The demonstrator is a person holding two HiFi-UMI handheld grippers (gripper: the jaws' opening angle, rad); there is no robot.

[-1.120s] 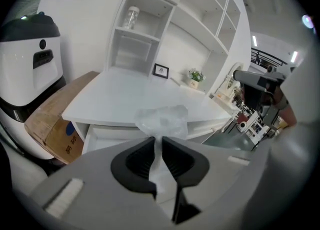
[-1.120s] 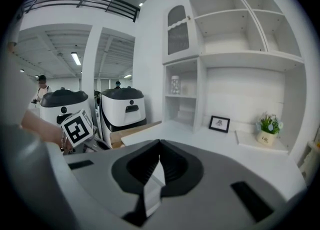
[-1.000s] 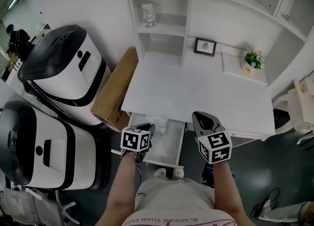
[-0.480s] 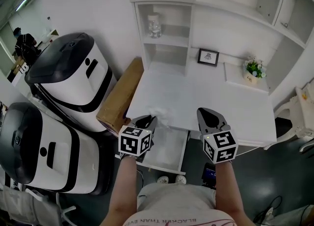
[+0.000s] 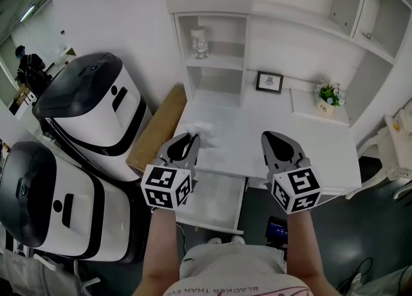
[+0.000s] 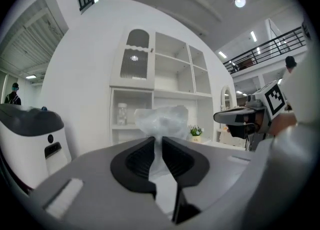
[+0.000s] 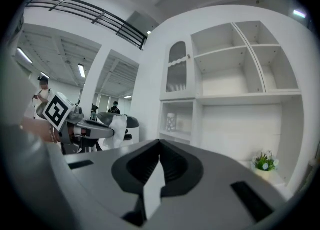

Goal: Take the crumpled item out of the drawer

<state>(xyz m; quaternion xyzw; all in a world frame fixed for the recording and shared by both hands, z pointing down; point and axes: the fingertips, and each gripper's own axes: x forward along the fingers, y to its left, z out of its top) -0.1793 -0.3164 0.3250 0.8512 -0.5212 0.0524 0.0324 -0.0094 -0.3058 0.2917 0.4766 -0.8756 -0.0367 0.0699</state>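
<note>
The crumpled item (image 5: 207, 135) is a wad of thin white translucent film. My left gripper (image 5: 191, 140) is shut on it and holds it up over the desk's front left corner, above the open white drawer (image 5: 226, 206). In the left gripper view the crumpled item (image 6: 161, 120) bulges out above the pinching jaws of the left gripper (image 6: 159, 143). My right gripper (image 5: 271, 138) hovers level beside it over the desk, its jaws closed together with nothing in them. In the right gripper view the right gripper (image 7: 159, 145) shows no gap, and the left gripper (image 7: 87, 127) with the wad appears at far left.
A white desk (image 5: 283, 127) with shelves carries a glass jar (image 5: 199, 42), a small picture frame (image 5: 269, 81) and a flower pot (image 5: 329, 94). A cardboard box (image 5: 158, 124) leans at the desk's left. Two large white-and-black machines (image 5: 90, 105) stand further left.
Both grippers have risen. The left one lifted the crumpled item out of the drawer to above desk height and tipped up toward level. The right one stayed shut and empty.
</note>
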